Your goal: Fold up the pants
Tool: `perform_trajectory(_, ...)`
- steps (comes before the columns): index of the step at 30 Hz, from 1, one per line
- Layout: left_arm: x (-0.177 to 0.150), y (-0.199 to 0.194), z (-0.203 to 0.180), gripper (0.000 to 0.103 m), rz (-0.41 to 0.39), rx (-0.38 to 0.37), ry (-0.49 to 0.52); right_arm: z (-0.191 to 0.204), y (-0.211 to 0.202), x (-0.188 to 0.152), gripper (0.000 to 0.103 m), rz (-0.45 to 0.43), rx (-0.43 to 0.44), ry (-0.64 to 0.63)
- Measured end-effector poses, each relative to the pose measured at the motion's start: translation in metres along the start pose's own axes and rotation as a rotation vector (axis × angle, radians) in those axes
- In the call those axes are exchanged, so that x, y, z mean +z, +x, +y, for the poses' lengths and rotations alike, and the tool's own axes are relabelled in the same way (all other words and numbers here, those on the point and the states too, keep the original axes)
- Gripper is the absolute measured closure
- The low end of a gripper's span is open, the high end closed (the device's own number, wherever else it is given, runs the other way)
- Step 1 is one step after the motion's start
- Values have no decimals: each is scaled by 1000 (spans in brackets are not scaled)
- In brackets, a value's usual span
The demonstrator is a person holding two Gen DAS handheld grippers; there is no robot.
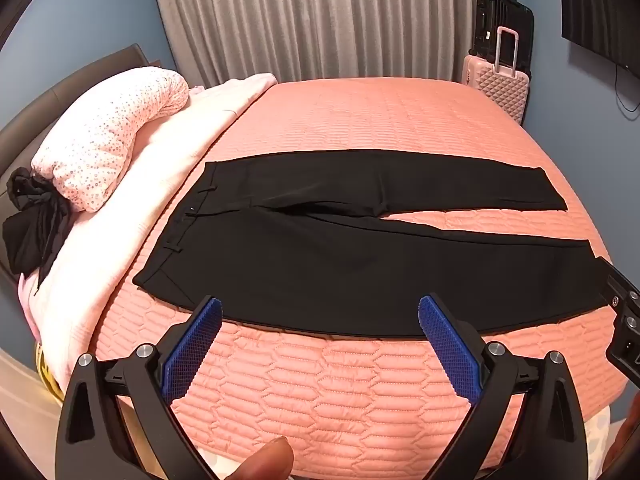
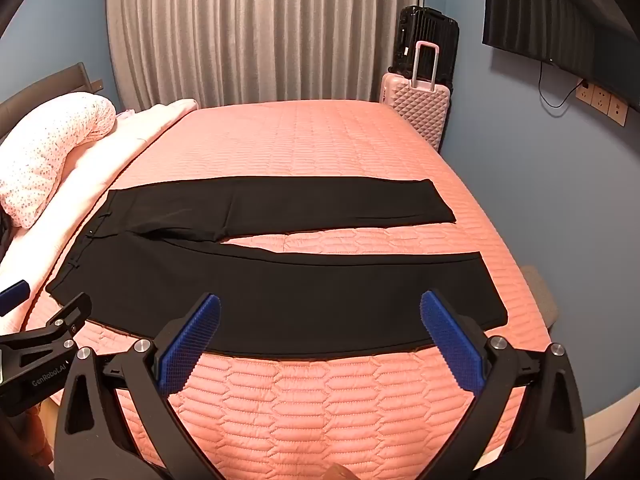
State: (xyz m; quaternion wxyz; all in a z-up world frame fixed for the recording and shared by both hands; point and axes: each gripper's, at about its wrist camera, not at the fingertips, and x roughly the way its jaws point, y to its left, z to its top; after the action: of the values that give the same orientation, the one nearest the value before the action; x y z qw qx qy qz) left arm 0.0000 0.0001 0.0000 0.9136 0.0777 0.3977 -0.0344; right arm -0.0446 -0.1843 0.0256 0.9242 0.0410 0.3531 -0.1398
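Observation:
Black pants (image 1: 340,264) lie flat across the pink quilted bed (image 1: 360,120), waistband at the left, both legs stretched to the right and slightly apart. My left gripper (image 1: 320,312) hovers open above the near leg's front hem edge, close to the waist end, with nothing between its blue pads (image 1: 192,356). In the right wrist view the same pants (image 2: 280,288) spread out ahead, and my right gripper (image 2: 320,308) stands open over the near leg, nearer the ankle end, and holds nothing. The left gripper's body (image 2: 40,348) shows at the left edge there.
A spotted pink pillow (image 1: 108,140) and a pale folded blanket (image 1: 120,216) lie at the bed's left end, with a dark crumpled garment (image 1: 32,220) beside them. A pink suitcase (image 1: 496,84) and a black one (image 1: 504,24) stand behind the bed near grey curtains (image 1: 320,16).

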Motion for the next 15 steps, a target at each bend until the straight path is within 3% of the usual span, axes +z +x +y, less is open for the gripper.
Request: perform_trajectory(15, 1, 3, -1, 6, 6, -11, 8, -1, 1, 0, 5, 5, 4, 5)
